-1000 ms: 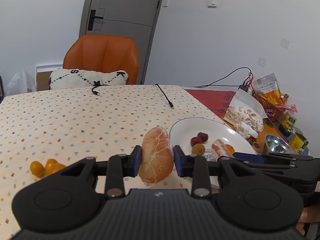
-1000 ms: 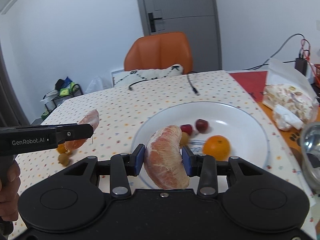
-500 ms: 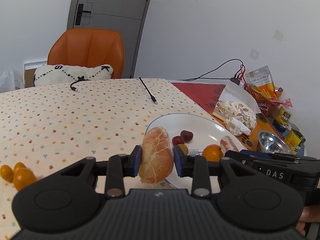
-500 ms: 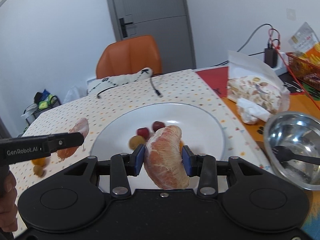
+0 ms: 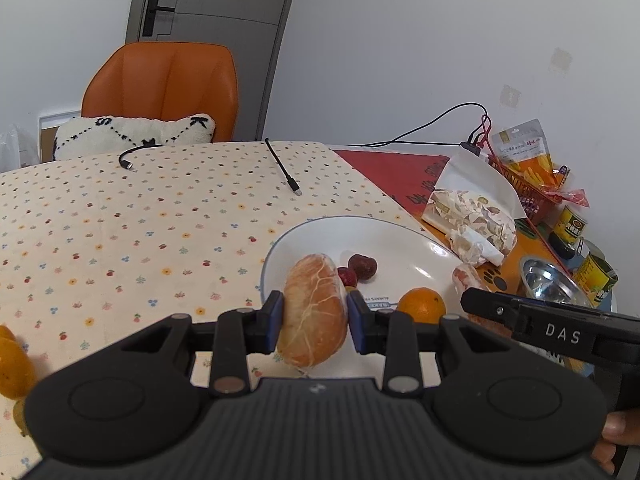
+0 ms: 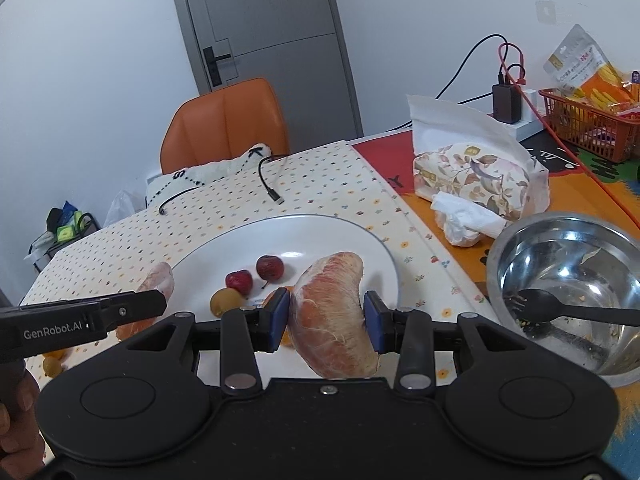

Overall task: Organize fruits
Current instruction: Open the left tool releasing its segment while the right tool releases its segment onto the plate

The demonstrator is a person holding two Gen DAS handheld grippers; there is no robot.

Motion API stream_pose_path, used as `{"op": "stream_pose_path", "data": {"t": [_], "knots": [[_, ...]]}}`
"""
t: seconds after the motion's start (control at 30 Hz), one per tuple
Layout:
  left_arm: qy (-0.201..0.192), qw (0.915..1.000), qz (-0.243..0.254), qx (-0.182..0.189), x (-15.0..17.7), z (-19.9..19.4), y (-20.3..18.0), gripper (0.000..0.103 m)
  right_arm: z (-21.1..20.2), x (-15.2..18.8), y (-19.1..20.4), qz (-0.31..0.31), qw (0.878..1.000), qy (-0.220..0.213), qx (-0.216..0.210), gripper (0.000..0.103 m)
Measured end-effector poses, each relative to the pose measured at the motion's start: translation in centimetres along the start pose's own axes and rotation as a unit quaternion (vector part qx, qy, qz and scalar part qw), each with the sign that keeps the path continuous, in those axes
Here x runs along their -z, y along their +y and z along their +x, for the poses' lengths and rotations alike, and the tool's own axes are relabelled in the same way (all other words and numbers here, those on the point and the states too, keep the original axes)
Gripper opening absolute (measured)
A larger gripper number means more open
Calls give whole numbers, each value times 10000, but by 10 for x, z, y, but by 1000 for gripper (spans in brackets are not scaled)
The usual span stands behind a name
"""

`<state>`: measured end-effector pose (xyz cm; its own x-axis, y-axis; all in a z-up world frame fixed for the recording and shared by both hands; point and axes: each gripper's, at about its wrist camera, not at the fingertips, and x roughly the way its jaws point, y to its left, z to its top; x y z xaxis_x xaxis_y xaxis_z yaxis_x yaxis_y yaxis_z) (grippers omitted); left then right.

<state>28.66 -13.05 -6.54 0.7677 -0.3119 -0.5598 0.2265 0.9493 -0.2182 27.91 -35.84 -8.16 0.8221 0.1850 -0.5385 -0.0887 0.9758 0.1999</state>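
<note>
My left gripper (image 5: 314, 314) is shut on a peeled pomelo segment (image 5: 316, 300), held above the near left rim of the white plate (image 5: 404, 236). On the plate lie two red cherries (image 5: 362, 266) and an orange (image 5: 422, 304). My right gripper (image 6: 326, 316) is shut on a second, pinker pomelo segment (image 6: 332, 308) over the plate's (image 6: 320, 232) near right part. The right wrist view also shows the cherries (image 6: 270, 267) and a small yellow-brown fruit (image 6: 226, 300). The orange is mostly hidden behind my right gripper's left finger.
A steel bowl (image 6: 568, 280) with a black plastic fork stands right of the plate. Behind it are a tissue pack (image 6: 476, 176), a red basket (image 6: 588, 124) and cans (image 5: 574, 224). Small orange fruits (image 5: 12, 364) lie on the dotted cloth at the left. Cables (image 5: 284, 168) lie further back.
Both grippers have moved to the right with their pomelo segments still held. The left one has reached the plate's rim, and the right one has come nearer the steel bowl.
</note>
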Motion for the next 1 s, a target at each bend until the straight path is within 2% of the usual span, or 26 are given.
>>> {"op": "stream_pose_path", "data": {"t": [0.33,0.47,0.57,0.9,1.0], "knots": [[141,9998,-141,-29,0,12,-3,33,2,-2,-7,130,9999,-23,107,40],[94,9996,-238,73,-2,9,-1,36,0,-3,-8,165,9998,-77,77,44],[99,9996,-278,16,-3,6,2,38,-3,-4,-8,201,9997,-99,60,44],[-9,9993,-335,-144,-4,-18,20,56,-11,-1,-7,238,9997,-113,-14,48],[-88,9992,-339,-197,-3,-29,26,64,-15,2,-7,265,9996,-96,-45,48]]}}
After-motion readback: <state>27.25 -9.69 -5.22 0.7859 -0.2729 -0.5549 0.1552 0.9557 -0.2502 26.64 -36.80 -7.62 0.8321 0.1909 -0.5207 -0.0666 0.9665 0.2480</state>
